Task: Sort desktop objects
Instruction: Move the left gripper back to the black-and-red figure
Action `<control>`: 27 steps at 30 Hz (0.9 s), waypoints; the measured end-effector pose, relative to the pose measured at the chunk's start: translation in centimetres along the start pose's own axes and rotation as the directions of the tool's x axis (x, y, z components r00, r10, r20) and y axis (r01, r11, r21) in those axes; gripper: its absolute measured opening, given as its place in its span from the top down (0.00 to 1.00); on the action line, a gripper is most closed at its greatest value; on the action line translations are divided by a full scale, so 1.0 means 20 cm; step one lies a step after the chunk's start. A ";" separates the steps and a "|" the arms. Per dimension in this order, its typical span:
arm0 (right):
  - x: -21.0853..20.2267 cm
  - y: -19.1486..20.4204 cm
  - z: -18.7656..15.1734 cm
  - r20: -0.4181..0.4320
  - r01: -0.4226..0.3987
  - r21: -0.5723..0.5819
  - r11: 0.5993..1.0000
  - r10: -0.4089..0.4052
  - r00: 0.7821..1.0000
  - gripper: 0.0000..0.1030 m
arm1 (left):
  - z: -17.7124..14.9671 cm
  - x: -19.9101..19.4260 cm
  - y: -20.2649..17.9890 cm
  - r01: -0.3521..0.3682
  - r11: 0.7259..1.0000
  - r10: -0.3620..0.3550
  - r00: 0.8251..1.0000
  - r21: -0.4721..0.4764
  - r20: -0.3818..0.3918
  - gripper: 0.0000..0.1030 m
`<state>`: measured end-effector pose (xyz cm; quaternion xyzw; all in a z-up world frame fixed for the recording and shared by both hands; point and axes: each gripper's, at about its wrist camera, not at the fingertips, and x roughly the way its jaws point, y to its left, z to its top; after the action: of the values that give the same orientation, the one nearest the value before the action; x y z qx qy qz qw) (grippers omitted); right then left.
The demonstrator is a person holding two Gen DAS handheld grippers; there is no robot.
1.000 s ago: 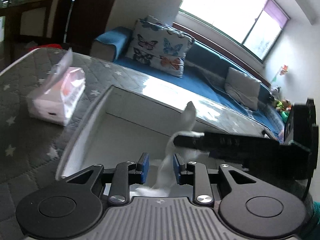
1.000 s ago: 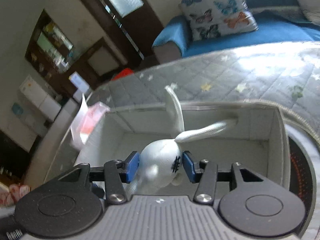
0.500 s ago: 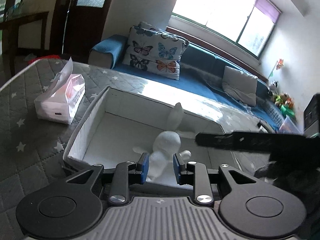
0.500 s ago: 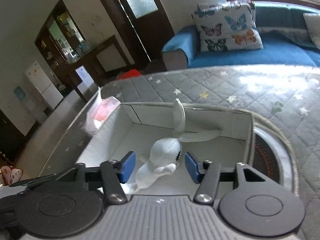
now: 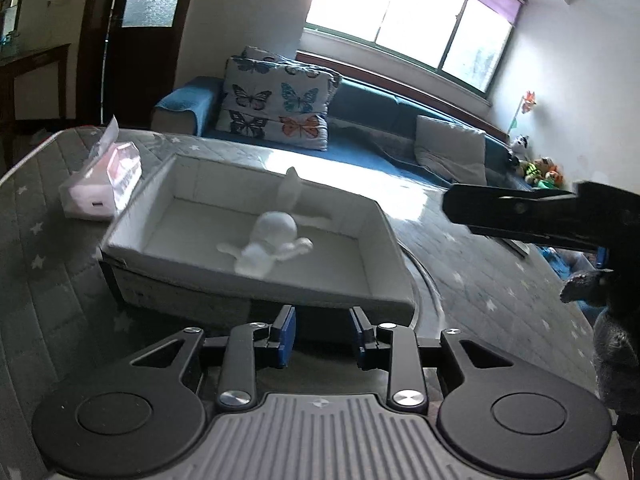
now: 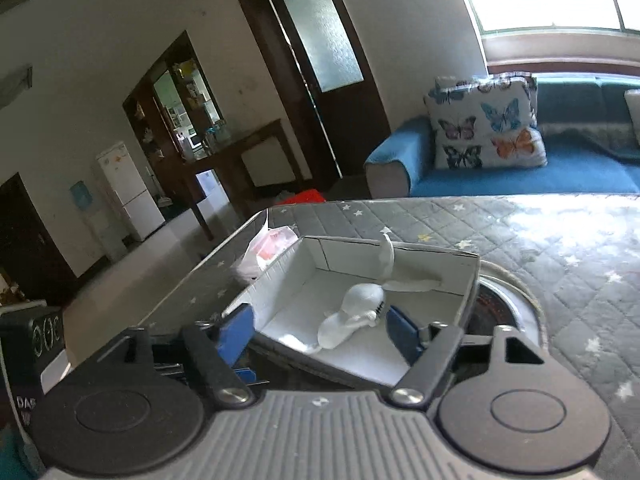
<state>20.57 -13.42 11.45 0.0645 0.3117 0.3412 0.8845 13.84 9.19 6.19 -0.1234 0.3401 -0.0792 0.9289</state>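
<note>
The table (image 5: 480,264) is wearing a grey quilted cover with pale stars. A white open box (image 5: 384,240) is sitting directly on it, and a pink tissue pack (image 5: 104,188) is lying just beside the box's far left corner. A round inset (image 6: 504,300) is showing beside the box's right wall.

Home living room: sofa (image 5: 372,132), butterfly cushions (image 6: 486,124), fridge (image 6: 128,192).

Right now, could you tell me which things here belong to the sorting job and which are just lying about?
Job: white rabbit toy lying in the white box; both claws open, left, right.
Lying about: tissue pack, butterfly cushions.
</note>
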 end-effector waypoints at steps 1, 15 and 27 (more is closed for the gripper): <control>-0.03 0.01 -0.03 0.002 0.012 -0.020 1.000 -0.012 1.000 0.21 | -0.02 -0.01 -0.02 0.007 1.000 -0.007 1.000 0.003 -0.005 0.68; -0.37 0.12 -0.47 0.019 0.173 -0.243 0.954 -0.173 0.985 0.18 | -0.27 -0.05 -0.17 0.033 0.999 -0.033 0.997 0.005 -0.063 0.68; -0.40 0.16 -0.80 -0.029 0.241 -0.274 0.931 -0.259 0.965 0.18 | -0.40 -0.02 -0.28 0.045 0.999 -0.042 0.992 0.022 -0.119 0.68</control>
<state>4.74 -17.71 3.71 -0.1072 0.2969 0.2666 0.9106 8.07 2.58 2.09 -0.1144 0.3910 -0.1109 0.9065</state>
